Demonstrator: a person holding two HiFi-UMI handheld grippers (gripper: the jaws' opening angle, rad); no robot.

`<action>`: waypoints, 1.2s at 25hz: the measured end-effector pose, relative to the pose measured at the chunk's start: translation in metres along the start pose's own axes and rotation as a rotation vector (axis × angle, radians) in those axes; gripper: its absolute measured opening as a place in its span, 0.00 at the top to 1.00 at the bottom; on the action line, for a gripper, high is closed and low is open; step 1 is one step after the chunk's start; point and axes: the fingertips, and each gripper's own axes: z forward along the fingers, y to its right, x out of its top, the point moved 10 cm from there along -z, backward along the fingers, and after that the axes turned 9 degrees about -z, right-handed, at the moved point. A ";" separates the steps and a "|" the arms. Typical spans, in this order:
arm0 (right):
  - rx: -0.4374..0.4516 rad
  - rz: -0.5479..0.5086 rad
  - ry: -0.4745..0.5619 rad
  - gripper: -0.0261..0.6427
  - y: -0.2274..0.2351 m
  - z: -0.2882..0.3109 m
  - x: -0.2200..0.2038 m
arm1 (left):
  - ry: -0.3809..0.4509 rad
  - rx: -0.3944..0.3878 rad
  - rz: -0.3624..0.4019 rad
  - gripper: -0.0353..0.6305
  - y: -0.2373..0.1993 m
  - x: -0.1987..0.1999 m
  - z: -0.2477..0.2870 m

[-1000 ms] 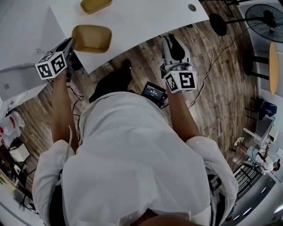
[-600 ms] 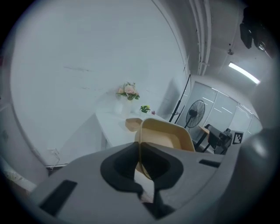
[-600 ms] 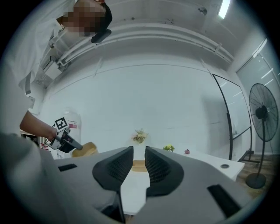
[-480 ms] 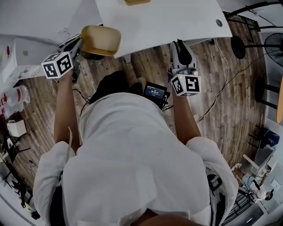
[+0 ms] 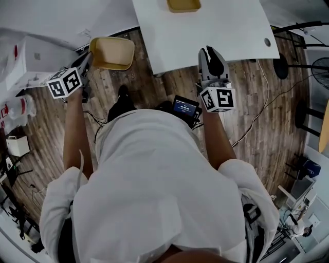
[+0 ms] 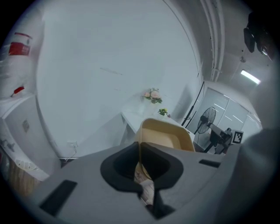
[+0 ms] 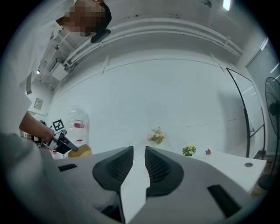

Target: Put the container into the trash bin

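Observation:
A tan, shallow container [image 5: 112,53] hangs over the wooden floor, just left of the white table [image 5: 216,36]. My left gripper [image 5: 87,60] is shut on its near rim. In the left gripper view the container [image 6: 165,135] stands on edge with its rim pinched between the dark pads. My right gripper [image 5: 209,52] hovers at the table's front edge and holds nothing. Its jaws [image 7: 139,151] stand a narrow gap apart with only the white tabletop behind them. The right gripper view also shows the left gripper [image 7: 61,141] and the container [image 7: 80,151] far off at the left. I cannot make out a trash bin.
A second tan container [image 5: 183,5] lies on the table's far side. A white box [image 5: 31,59] and a clear jug [image 5: 15,109] stand at the left. Cables run over the floor, and a fan base [image 5: 281,66] stands at the right. A small screen [image 5: 185,108] sits at the person's waist.
The left gripper has carried the container off the table's edge and out over the floor at the left. The right gripper has moved along with the person, staying at the table's front edge.

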 end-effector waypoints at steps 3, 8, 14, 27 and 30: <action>-0.007 -0.012 -0.021 0.81 -0.028 0.031 0.000 | -0.026 -0.013 -0.025 0.91 -0.044 0.003 0.007; -0.016 0.009 -0.073 0.81 -0.090 0.078 -0.005 | -0.106 -0.005 -0.068 0.91 -0.133 -0.002 0.022; -0.026 0.021 -0.139 0.81 -0.138 0.111 -0.031 | -0.217 0.001 -0.088 0.91 -0.201 -0.021 0.063; 0.131 0.088 -0.230 0.83 -0.205 0.185 -0.146 | -0.241 0.040 -0.206 0.91 -0.266 -0.093 0.167; 0.164 0.109 -0.241 0.83 -0.222 0.203 -0.182 | -0.210 0.063 -0.316 0.91 -0.289 -0.118 0.187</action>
